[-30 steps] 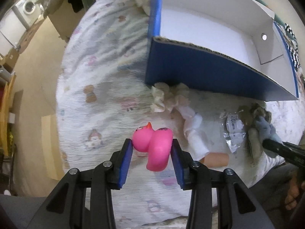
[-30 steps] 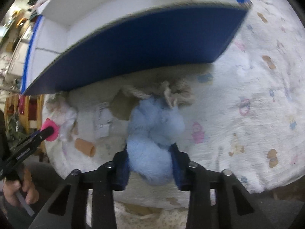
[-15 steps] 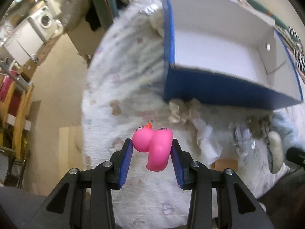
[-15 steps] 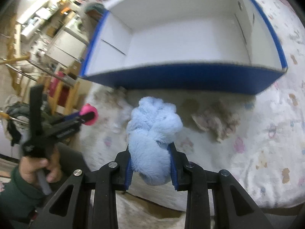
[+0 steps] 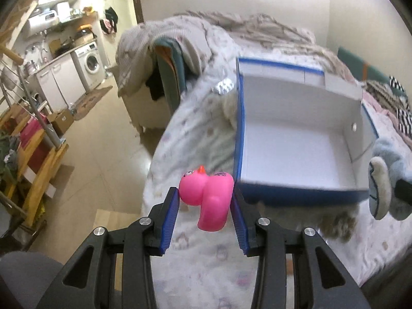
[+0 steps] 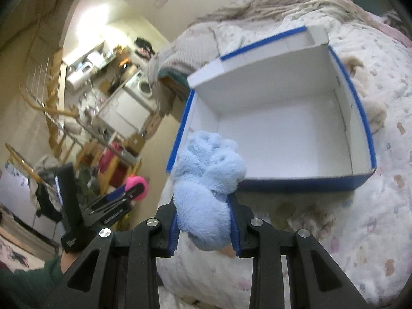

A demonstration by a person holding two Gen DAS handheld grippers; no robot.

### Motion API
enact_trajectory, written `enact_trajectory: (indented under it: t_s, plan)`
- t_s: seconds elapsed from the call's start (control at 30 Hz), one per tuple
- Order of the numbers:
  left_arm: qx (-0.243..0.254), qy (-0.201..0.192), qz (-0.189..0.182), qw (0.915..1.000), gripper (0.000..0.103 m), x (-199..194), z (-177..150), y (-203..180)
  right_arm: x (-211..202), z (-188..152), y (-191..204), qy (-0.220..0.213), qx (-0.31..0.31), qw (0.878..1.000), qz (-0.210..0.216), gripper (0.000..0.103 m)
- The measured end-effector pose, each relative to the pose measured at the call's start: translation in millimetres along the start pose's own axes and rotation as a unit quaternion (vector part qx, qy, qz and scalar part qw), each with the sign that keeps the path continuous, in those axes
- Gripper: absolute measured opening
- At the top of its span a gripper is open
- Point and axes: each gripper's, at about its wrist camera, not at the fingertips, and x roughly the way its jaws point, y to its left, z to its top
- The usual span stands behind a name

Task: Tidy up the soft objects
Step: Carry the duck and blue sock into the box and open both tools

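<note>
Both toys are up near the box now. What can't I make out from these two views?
- Plush face: right wrist view, turned away, gripper covers its base.
- Plush in left wrist view: cut by the edge.
- Duck: right wrist view, mostly behind left gripper.
- Items before box: blurred, unidentifiable.

Glossy, smooth, probably rubber pink duck (image 5: 208,193); fuzzy blue plush toy (image 6: 206,180); matt cardboard box (image 6: 303,184).

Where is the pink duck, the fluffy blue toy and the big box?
pink duck (image 5: 206,195): left wrist view, on its body between the fingers.
fluffy blue toy (image 6: 206,180): right wrist view, on its furry middle.
big box (image 6: 296,184): right wrist view, on its blue front wall.
</note>
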Motion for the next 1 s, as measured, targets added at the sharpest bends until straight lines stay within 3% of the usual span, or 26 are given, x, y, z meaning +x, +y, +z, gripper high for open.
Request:
enact_trajectory:
  t_s: [0.3,0.63,1.0]
  plan:
    - [0.043,-0.014,-0.008,0.9990,0.037,11,35,-27,-8,26,-17,-0.039,0.023,0.999,-0.031,0.034]
    - [0.063,-0.016,-0.023,0.9976,0.037,36,71,-57,0,45,-31,-0.047,0.029,0.996,-0.070,0.032]
    - [0.105,-0.020,-0.043,0.9934,0.037,69,83,-99,33,70,-47,-0.030,0.016,0.995,-0.098,0.032]
